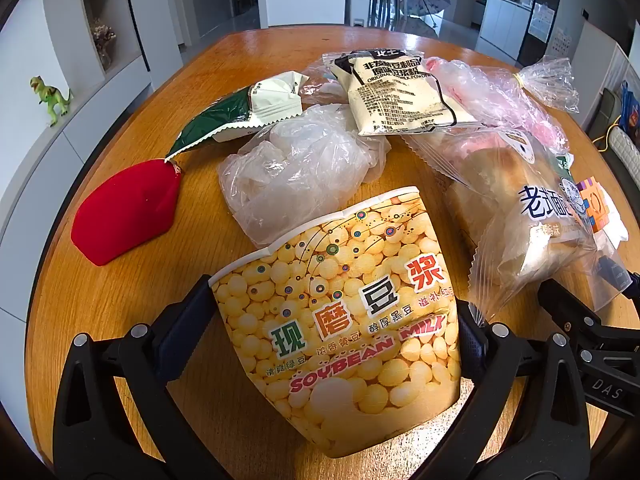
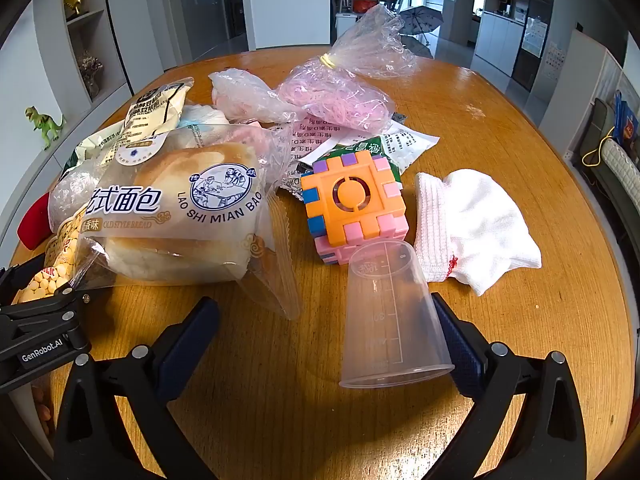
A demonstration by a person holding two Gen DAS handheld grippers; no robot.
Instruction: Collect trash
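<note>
Over the wooden table (image 1: 120,300), the left gripper (image 1: 332,320) pinches the soybean milk cup (image 1: 344,320); the right gripper (image 2: 328,328) hovers spread.

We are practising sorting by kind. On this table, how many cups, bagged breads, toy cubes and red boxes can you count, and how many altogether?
Cups: 2 (paper soybean milk cup, clear measuring cup)
Bagged bread: 1
Toy cube: 1
Red box: 1
Total: 5

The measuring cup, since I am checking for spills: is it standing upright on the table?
No, the clear measuring cup lies tipped on the table, its open rim toward the camera.
</note>
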